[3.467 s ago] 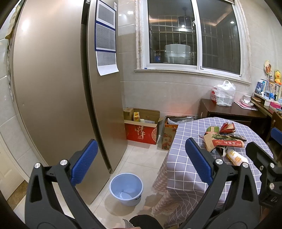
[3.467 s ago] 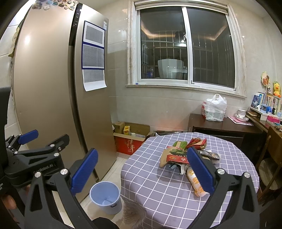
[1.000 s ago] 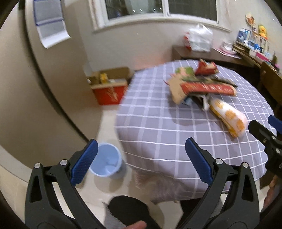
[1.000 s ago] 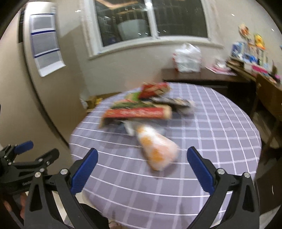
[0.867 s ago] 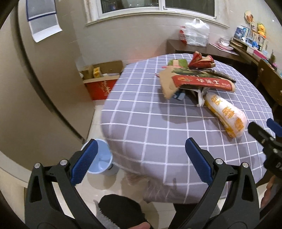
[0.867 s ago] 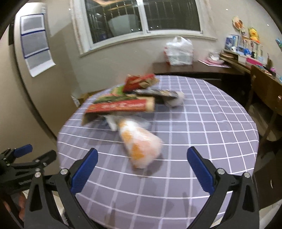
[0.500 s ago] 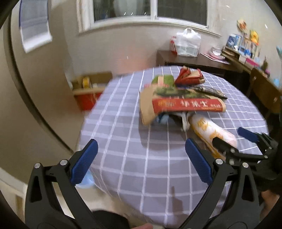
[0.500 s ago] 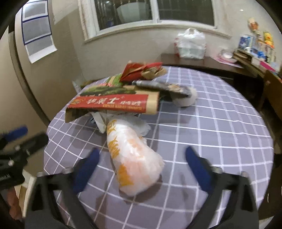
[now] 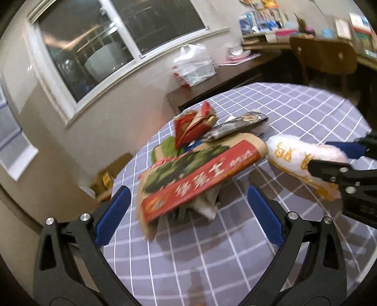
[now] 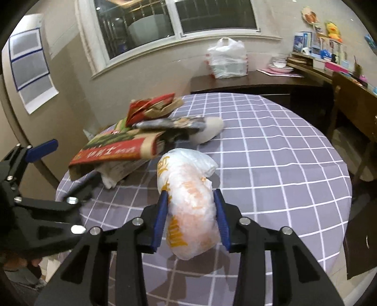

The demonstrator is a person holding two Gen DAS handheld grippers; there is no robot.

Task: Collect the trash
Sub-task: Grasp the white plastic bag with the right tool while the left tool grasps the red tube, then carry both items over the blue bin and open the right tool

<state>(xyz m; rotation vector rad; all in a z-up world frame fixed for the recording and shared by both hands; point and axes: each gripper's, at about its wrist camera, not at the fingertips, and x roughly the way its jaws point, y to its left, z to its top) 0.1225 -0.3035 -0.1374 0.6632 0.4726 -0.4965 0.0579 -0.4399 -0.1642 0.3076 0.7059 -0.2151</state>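
Right claw (image 10: 190, 217) just closing on something, left claw (image 9: 186, 215) agape.

Home dining room: checked tablecloth (image 10: 271, 150), sideboard (image 10: 259, 82) (cluttered), window (image 10: 165, 18).

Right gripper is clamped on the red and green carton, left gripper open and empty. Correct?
Not quite. The right gripper is closed on the white and orange plastic bag, not the red and green carton; the right wrist view shows it. The left gripper is open and empty.
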